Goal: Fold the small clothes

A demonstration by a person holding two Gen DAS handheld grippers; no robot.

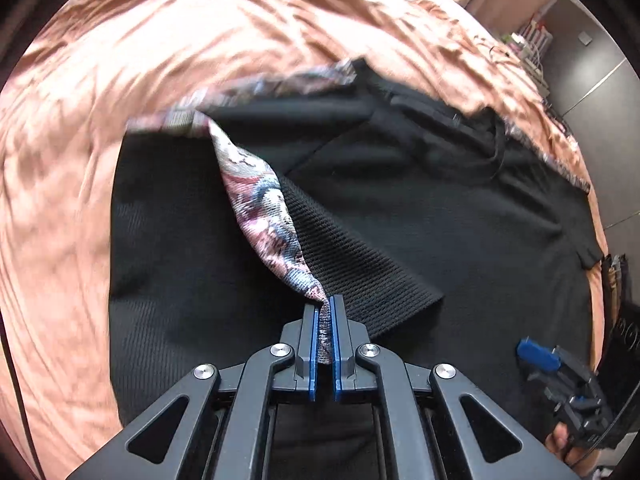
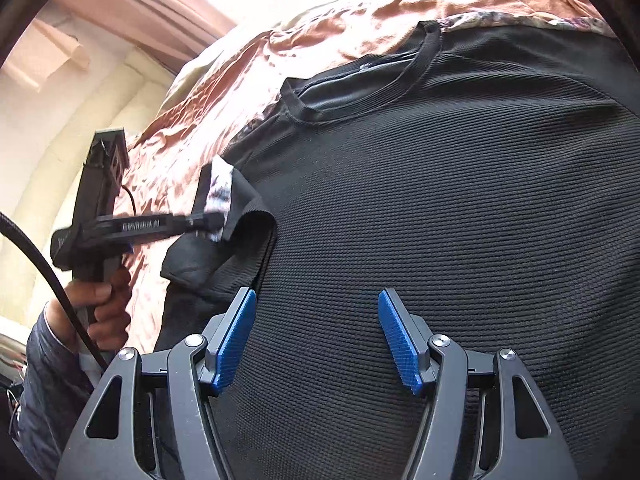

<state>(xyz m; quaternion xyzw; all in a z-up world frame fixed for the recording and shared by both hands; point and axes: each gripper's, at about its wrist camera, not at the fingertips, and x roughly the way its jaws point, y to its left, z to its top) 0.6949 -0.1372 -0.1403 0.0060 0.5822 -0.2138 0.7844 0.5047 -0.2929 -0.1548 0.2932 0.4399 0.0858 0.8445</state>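
A black ribbed T-shirt (image 1: 400,208) lies spread on a patterned pink-and-blue cloth (image 1: 260,200) over the bed; it also shows in the right wrist view (image 2: 440,220), neckline at the far side. My left gripper (image 1: 325,308) is shut on a fold of the patterned cloth together with the black sleeve edge, lifting it over the shirt. It appears in the right wrist view (image 2: 212,216) at the shirt's left sleeve. My right gripper (image 2: 316,336) is open and empty, hovering over the shirt's body; it shows in the left wrist view (image 1: 538,356).
An orange-pink bedsheet (image 1: 200,40) covers the bed around the shirt, also in the right wrist view (image 2: 340,20). A cream padded headboard (image 2: 80,112) is at the left. Shelves and a dark wall (image 1: 592,60) lie beyond the bed's right edge.
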